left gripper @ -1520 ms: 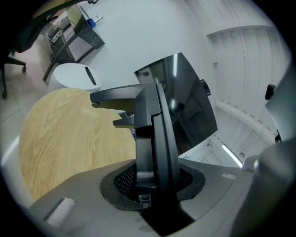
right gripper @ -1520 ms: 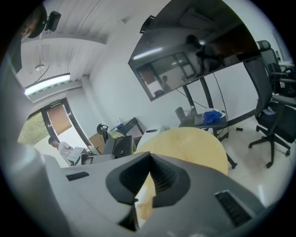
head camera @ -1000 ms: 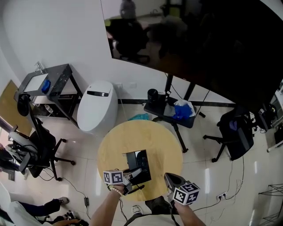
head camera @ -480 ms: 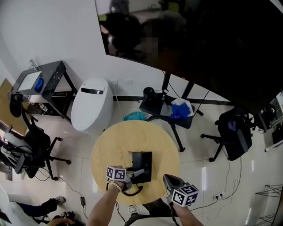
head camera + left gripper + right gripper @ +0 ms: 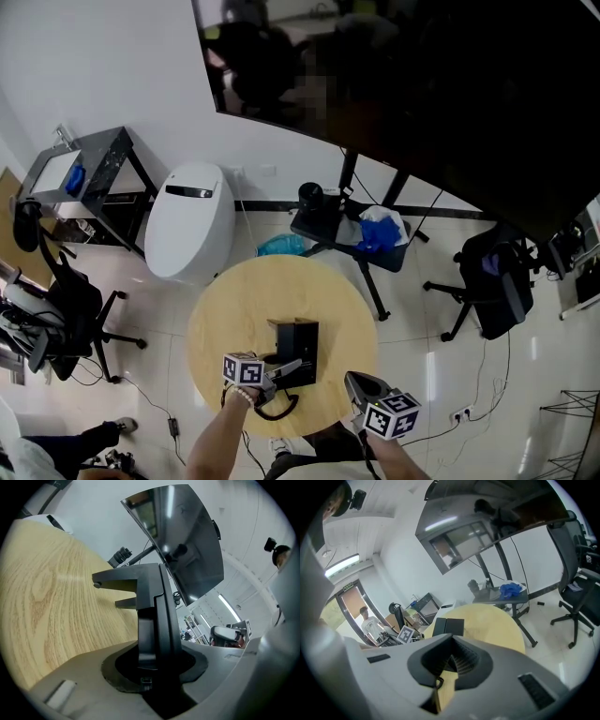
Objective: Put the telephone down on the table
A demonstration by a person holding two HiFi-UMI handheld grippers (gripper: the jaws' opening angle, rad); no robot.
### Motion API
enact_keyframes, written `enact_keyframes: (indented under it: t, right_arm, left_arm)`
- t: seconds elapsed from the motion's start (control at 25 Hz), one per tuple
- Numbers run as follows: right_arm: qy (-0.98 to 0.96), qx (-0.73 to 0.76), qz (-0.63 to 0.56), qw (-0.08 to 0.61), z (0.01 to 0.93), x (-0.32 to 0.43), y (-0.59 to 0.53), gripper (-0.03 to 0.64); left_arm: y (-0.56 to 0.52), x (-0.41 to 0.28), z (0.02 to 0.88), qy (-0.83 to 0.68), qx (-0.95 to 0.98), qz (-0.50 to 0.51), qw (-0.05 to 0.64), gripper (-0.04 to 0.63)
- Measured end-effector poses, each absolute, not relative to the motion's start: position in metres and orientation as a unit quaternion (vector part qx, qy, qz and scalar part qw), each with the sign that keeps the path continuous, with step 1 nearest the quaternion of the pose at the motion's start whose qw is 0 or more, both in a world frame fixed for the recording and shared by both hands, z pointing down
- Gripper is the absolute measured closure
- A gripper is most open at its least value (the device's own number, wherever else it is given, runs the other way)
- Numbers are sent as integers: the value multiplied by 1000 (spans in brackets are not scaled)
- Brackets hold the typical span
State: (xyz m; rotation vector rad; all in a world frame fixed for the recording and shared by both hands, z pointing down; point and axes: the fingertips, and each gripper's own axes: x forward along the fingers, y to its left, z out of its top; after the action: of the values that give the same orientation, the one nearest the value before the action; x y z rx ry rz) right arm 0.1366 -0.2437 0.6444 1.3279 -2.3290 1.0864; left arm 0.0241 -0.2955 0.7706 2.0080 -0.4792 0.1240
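A black telephone (image 5: 295, 342) is over the middle of the round wooden table (image 5: 239, 300). My left gripper (image 5: 281, 368) is shut on its near edge. In the left gripper view the telephone (image 5: 157, 616) stands as a dark slab between the jaws, with the table (image 5: 51, 602) to its left. Whether it rests on the wood I cannot tell. Its coiled cord (image 5: 281, 408) loops at the table's near edge. My right gripper (image 5: 358, 382) hovers at the near right rim, shut and empty. The right gripper view shows the telephone (image 5: 449, 626) ahead on the table (image 5: 487, 625).
Behind the table stand a white rounded appliance (image 5: 187, 223) and a black stand with a blue cloth (image 5: 375, 234). Office chairs are at the right (image 5: 492, 281) and left (image 5: 66, 309). A large dark screen (image 5: 422, 84) hangs above. A metal cart (image 5: 84, 173) is far left.
My left gripper has sunk a little toward the tabletop with the telephone still in it. The right gripper has barely shifted.
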Motion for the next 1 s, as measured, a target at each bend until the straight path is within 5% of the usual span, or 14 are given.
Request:
enact_keyframes:
  t: [1.0]
  right_arm:
    - [-803,439,380,134,649,123,-252,617]
  left_arm:
    - [-299,9,787,-226,833,104,495,371]
